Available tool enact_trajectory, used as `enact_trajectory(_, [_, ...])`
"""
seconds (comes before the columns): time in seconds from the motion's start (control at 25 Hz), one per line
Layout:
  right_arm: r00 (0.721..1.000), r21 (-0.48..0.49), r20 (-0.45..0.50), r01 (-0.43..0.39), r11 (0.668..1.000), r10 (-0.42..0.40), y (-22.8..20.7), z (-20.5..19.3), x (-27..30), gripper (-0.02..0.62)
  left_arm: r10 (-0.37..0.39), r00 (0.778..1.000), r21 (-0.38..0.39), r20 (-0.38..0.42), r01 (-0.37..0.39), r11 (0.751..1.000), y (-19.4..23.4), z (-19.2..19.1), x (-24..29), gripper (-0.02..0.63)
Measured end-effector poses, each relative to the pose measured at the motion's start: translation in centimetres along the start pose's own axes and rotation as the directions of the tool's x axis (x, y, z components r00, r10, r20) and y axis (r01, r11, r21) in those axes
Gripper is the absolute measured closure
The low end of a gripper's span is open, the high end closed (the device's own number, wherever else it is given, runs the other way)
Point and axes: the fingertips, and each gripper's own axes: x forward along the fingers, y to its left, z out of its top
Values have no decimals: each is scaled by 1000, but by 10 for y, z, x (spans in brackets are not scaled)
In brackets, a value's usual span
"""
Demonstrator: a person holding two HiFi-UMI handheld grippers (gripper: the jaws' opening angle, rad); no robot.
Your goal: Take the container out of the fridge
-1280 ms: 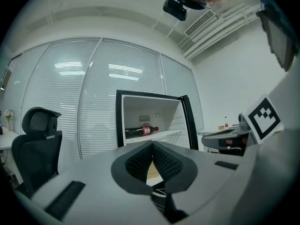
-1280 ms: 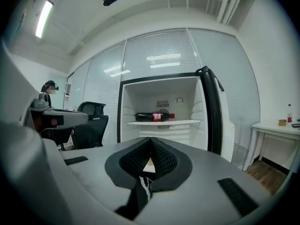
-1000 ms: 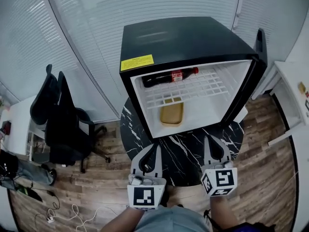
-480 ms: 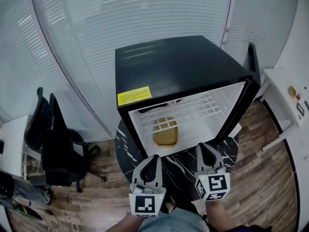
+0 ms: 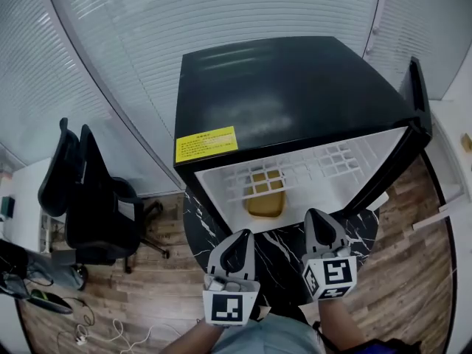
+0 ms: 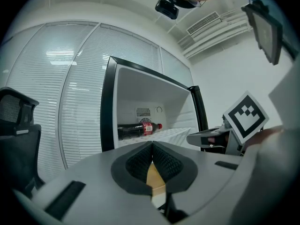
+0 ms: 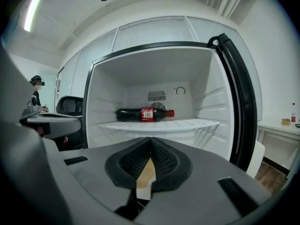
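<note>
On the left gripper (image 6: 152,145) the fingers (image 6: 137,164) are pressed together with nothing between them; the right gripper (image 7: 150,140) is the same, fingers (image 7: 165,161) closed and empty; both hang side by side just in front of the fridge (image 5: 295,102), short of its opening, over the dark worktop (image 5: 284,245) it stands on. The door (image 5: 417,87) is swung open at the right, so that step looks done. The container (image 5: 264,200), a tan tub, sits on the fridge floor under the wire shelf (image 5: 324,164), untouched; a bottle (image 7: 143,114) lies on the shelf at the back. I judge the task barely begun; what is left is to part the fingers of one gripper, reach in beneath the shelf, grip the container and draw it out.
</note>
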Motion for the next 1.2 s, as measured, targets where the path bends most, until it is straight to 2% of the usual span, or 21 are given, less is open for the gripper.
enact_trajectory(0.2, [998,16,-44,-39,999,39,7,-19,16,581,32,999,3,-26,-32,999,6,-18,3,592])
enact_trajectory(0.36, [995,37,-74,-67,997,69,10,-38,33,581,29,997,47,-65,-26,999,9,-33,9,592])
enact_trajectory(0.48, [991,54,-97,-83,995,88,11,-53,43,581,31,995,52,-90,-26,998,9,-44,14,592])
enact_trajectory(0.84, [983,84,-156,-88,993,100,11,-85,71,577,40,991,18,-126,-38,999,9,-62,25,592])
enact_trajectory(1.08, [978,93,-178,-90,992,105,14,-93,87,547,24,989,38,-146,-19,999,2,-68,22,592])
enact_trajectory(1.2, [977,101,-190,-82,992,100,13,-97,94,530,38,988,0,-149,-38,999,2,-71,21,592])
